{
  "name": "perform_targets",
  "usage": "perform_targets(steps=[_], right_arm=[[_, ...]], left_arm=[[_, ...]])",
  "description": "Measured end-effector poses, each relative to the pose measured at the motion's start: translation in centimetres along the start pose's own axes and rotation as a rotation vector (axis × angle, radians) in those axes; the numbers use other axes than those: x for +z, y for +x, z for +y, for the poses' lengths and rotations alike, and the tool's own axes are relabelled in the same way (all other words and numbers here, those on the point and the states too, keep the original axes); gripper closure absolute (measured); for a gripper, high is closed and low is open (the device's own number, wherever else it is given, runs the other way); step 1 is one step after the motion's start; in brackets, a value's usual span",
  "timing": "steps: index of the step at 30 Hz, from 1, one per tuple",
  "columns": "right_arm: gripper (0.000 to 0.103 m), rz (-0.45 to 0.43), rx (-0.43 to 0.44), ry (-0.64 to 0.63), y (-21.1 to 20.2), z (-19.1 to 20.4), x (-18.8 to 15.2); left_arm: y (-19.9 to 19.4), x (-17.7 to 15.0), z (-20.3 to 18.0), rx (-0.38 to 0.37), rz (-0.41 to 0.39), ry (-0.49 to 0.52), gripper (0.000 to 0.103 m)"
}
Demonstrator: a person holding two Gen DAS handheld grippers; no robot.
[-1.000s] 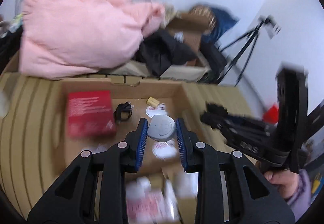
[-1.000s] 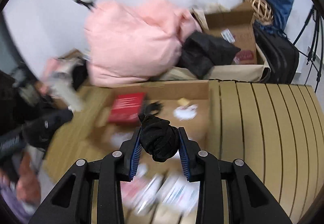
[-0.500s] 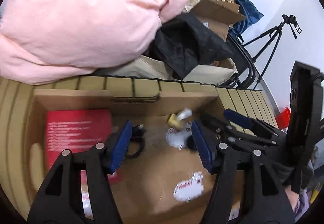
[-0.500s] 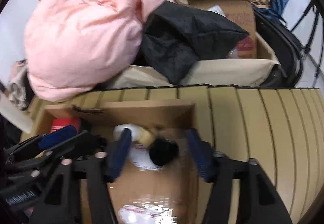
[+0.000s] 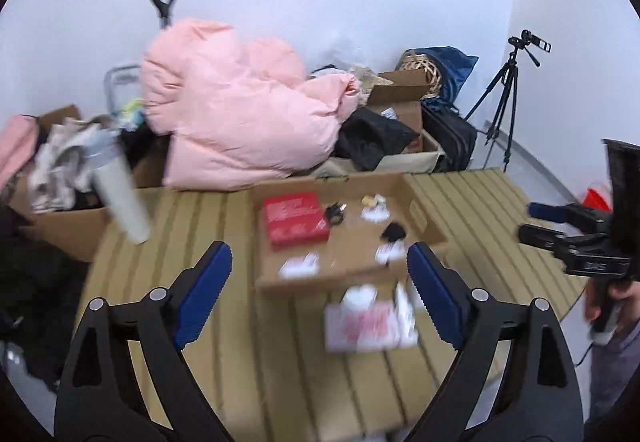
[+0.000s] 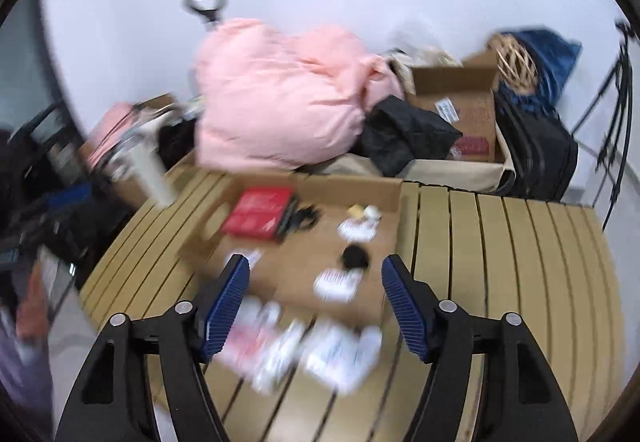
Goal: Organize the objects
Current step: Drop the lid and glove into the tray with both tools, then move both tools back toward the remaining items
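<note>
A shallow cardboard box (image 5: pixel 332 182) (image 6: pixel 352 186) lies on the slatted tan table (image 5: pixel 460 186). In it are a red box (image 5: pixel 294 220) (image 6: pixel 260 212), a black cable (image 5: pixel 336 212), a small black bundle (image 5: pixel 394 230) (image 6: pixel 354 256), a yellow piece (image 5: pixel 370 200) and white packets. My left gripper (image 5: pixel 318 254) hovers back from the box, its jaws opening with nothing between them. My right gripper (image 6: pixel 316 270) (image 5: pixel 560 226) is also pulled back, its jaws opening and empty. Blurred pink-and-white packets (image 5: pixel 368 318) (image 6: pixel 320 350) lie on the table in front of the box.
A pink duvet (image 5: pixel 248 114) is piled behind the table with a black garment (image 5: pixel 372 138) and open cardboard boxes (image 6: pixel 460 102). A white cylinder (image 5: pixel 120 198) stands at the table's left edge. A tripod (image 5: pixel 504 98) stands at the right wall. A person's hand (image 5: pixel 608 302) holds the right gripper.
The left gripper let go of a round grey-white item and the right let go of the black bundle over the box. Both opened wide and drew back and up.
</note>
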State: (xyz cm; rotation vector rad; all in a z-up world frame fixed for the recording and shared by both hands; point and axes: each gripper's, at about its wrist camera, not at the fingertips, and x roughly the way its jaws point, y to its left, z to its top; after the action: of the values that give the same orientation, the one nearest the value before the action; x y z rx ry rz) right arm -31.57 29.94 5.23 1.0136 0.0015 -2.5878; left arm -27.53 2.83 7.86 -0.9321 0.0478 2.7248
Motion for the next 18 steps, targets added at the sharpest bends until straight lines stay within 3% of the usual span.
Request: perform_targets(steps=[3, 5, 8, 10, 12, 14, 18], right_arm=[[0.026, -0.007, -0.035, -0.023, -4.6, 2.4, -3.5], [0.026, -0.039, -0.042, 0.029, -7.9, 4.0, -6.1], [0.020, -0.134, 0.026, 0.080, -13.1, 6.8, -11.0], [0.019, -0.178, 0.003, 0.075, -15.2, 8.6, -14.2], [0.019, -0.166, -0.045, 0.074, -15.5, 9.9, -16.4], [0.019, -0.102, -0.037, 0.085, -14.6, 11.3, -18.4], [0.019, -0.107, -0.063, 0.059, -14.7, 13.6, -19.5]], left_arm=[[-5.4, -4.4, 0.2, 0.100, -0.040, 0.001, 0.003], [-8.2, -8.5, -0.1, 0.171, -0.037, 0.010, 0.003], [-10.7, -13.1, 0.0, 0.205, -0.006, 0.012, 0.003], [-11.9, -15.5, 0.0, 0.228, 0.016, -0.005, 0.003], [-12.4, -16.5, -0.2, 0.219, 0.036, 0.012, 0.003], [-13.0, -16.6, -0.1, 0.240, 0.024, -0.013, 0.003], [-13.9, -17.3, 0.2, 0.190, 0.018, -0.059, 0.003]])
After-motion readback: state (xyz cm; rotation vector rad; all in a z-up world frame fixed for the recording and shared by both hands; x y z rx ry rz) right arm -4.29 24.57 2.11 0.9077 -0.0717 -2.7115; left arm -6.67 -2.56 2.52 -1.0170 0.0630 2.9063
